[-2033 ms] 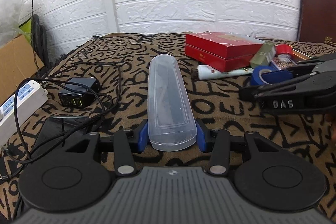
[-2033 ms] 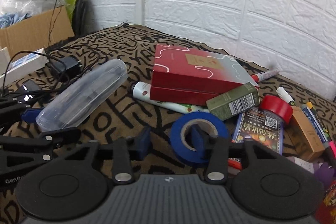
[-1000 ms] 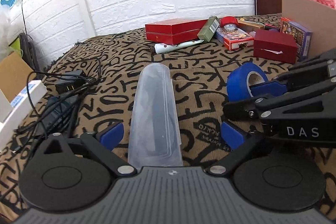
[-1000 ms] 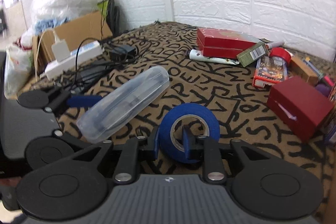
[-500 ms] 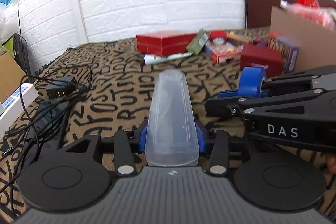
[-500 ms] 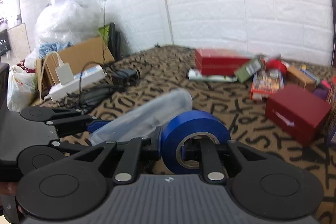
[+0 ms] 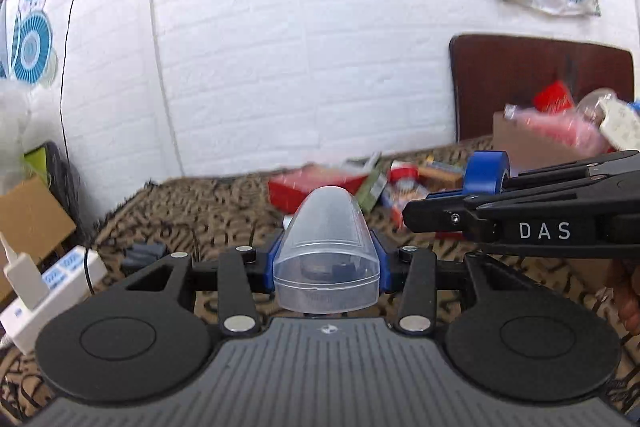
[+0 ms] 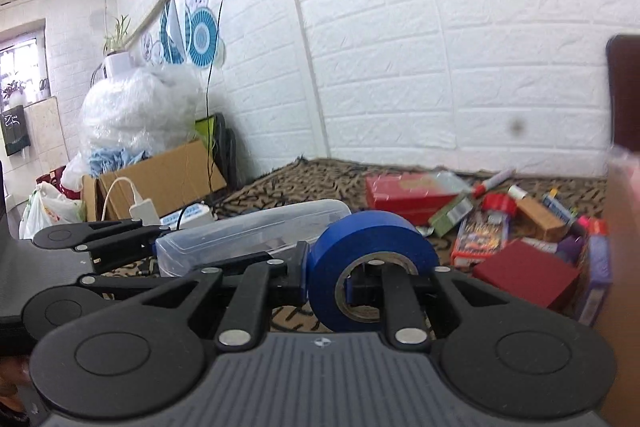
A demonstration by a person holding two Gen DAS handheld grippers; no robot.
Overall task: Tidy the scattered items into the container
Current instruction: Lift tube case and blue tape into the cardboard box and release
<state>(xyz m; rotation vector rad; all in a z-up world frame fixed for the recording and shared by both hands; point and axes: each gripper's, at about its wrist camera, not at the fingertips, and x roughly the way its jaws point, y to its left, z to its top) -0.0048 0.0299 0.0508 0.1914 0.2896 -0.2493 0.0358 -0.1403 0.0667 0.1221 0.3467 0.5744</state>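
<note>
While the left gripper (image 7: pixel 326 259) clamps the light, slick clear plastic case (image 7: pixel 326 247) near its end, the right gripper's (image 8: pixel 324 277) fingers pinch the stiff blue tape roll (image 8: pixel 372 267) through its wall, both lifted above the patterned bedspread (image 8: pixel 320 179).

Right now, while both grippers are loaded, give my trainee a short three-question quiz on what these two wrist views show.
1. True or false: the left gripper is clamped on the clear plastic case.
2. How does the right gripper grip the blue tape roll?
A. Both fingers outside the roll
B. One finger through the hole, one outside
C. It only touches the roll
3. Fill in: the red box lies on the ______-patterned cloth.

Key: 1 true. 2 B. 3 leopard.
</note>
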